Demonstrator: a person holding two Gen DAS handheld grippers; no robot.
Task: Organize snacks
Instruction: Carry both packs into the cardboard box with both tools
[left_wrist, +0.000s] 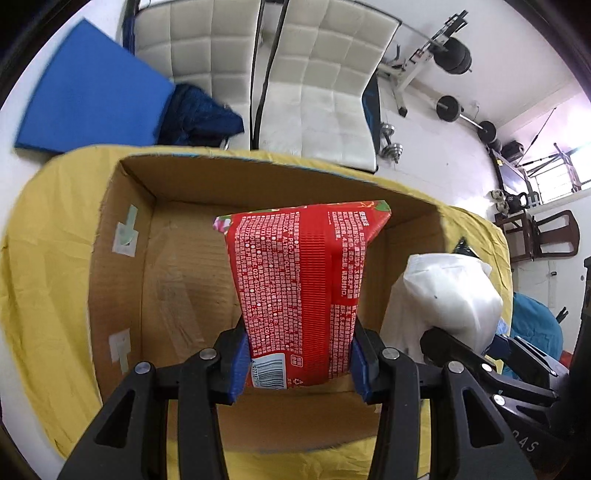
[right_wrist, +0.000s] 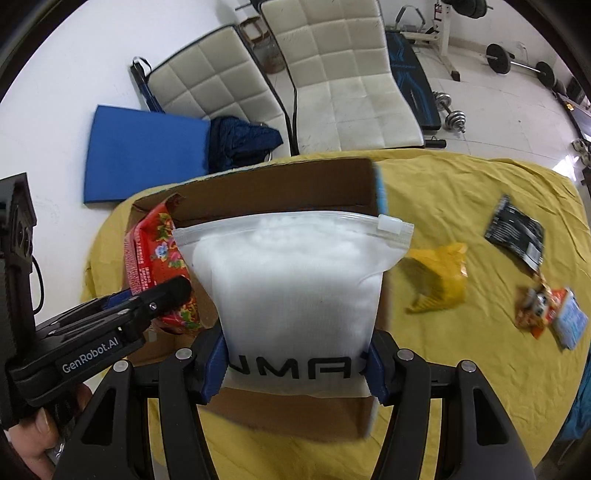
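A home room with gym gear: barbell (left_wrist: 464, 117), dumbbells (right_wrist: 451, 112), padded white chairs (left_wrist: 325, 85), tiled floor.

Both black two-finger grippers point steeply downward side by side, the left gripper (left_wrist: 299, 363) and the right gripper (right_wrist: 295, 363) each clamped with blue pads (left_wrist: 238, 363) pressed inward.

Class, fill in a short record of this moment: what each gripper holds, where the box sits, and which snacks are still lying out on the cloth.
left gripper: shut on red packet, held over the box
right gripper: shut on white zip bag, held over the box
box: open cardboard, on yellow cloth; what shows of its floor is bare
left on cloth: yellow packet, black packet, orange packet
behind the table: two white chairs, blue mat
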